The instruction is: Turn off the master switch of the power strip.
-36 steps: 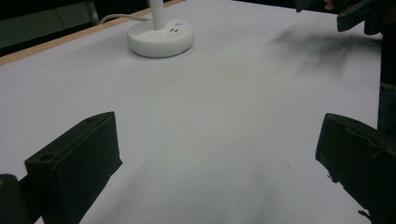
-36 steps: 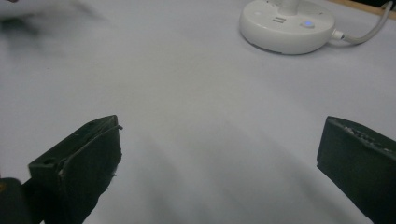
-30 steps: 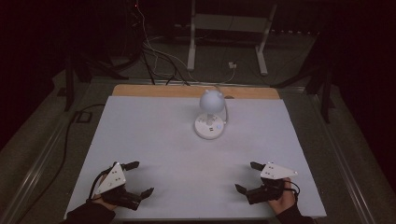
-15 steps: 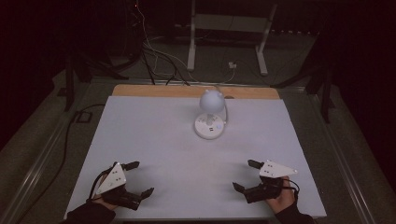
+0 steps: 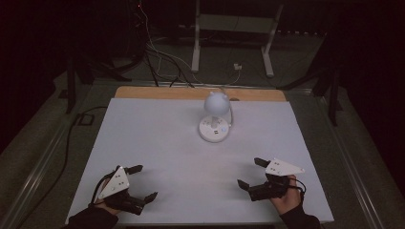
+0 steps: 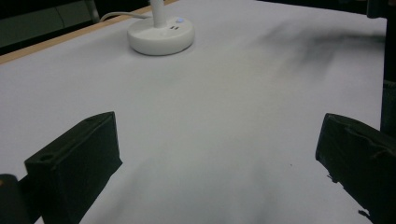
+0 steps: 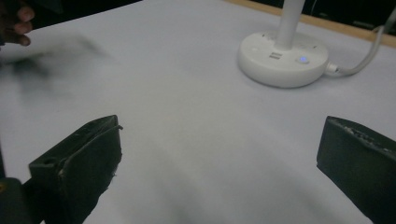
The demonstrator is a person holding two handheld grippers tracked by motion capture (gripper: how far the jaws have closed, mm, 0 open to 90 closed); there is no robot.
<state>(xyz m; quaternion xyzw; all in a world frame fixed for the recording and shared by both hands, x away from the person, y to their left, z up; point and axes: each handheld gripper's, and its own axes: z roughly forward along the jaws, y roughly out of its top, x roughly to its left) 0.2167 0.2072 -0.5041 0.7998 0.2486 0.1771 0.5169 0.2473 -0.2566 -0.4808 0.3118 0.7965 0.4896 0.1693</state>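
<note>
The left gripper (image 5: pixel 142 182) rests low on the near edge of the white tabletop (image 5: pixel 157 138) with its jaws spread wide and nothing between them. The right gripper (image 5: pixel 252 172) sits likewise, jaws wide apart and empty, well apart from the left one. Ahead of both, farther out on the tabletop and roughly between their lines of sight, stands a small white desk lamp (image 5: pixel 215 122), its round base (image 7: pixel 281 58) flat on the surface, cord (image 7: pixel 369 60) trailing off behind.
</note>
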